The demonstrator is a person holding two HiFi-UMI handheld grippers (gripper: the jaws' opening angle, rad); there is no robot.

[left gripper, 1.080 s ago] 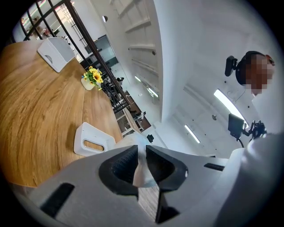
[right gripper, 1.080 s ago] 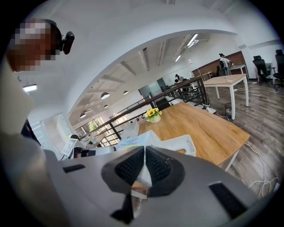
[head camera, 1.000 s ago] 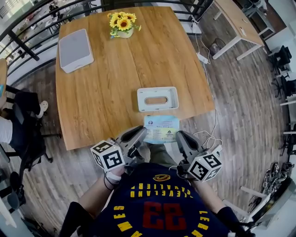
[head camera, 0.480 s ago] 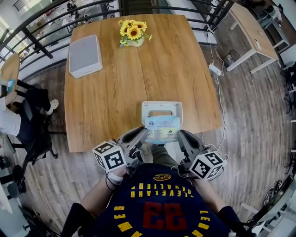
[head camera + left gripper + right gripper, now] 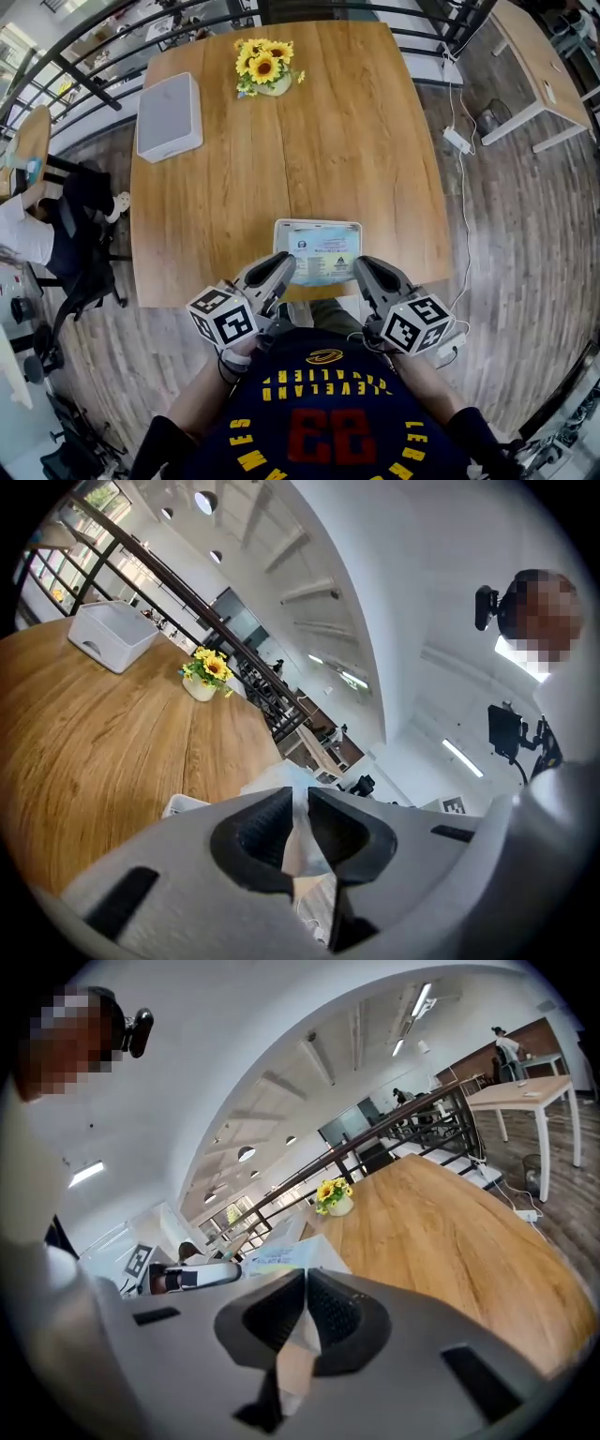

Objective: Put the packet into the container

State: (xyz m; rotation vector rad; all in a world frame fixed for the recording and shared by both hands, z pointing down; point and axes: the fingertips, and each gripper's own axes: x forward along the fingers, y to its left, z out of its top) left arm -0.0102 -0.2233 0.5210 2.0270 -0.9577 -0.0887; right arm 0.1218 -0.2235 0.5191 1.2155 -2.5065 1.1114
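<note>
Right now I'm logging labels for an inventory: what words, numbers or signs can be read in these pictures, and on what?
"CLEVELAND": yellow letters on the person's dark shirt, seen upside down.
"23": red numerals on the same shirt.
Curved yellow letters at its sides: partly cut off, not readable whole.
The packet: print and a logo, too small to read.
The marker cubes: black-and-white square codes, no words.

On the shirt (image 5: pixel 319 427), upside down from here: "CLEVELAND" and a big red "23". The packet (image 5: pixel 323 251) print is too small to read.
</note>
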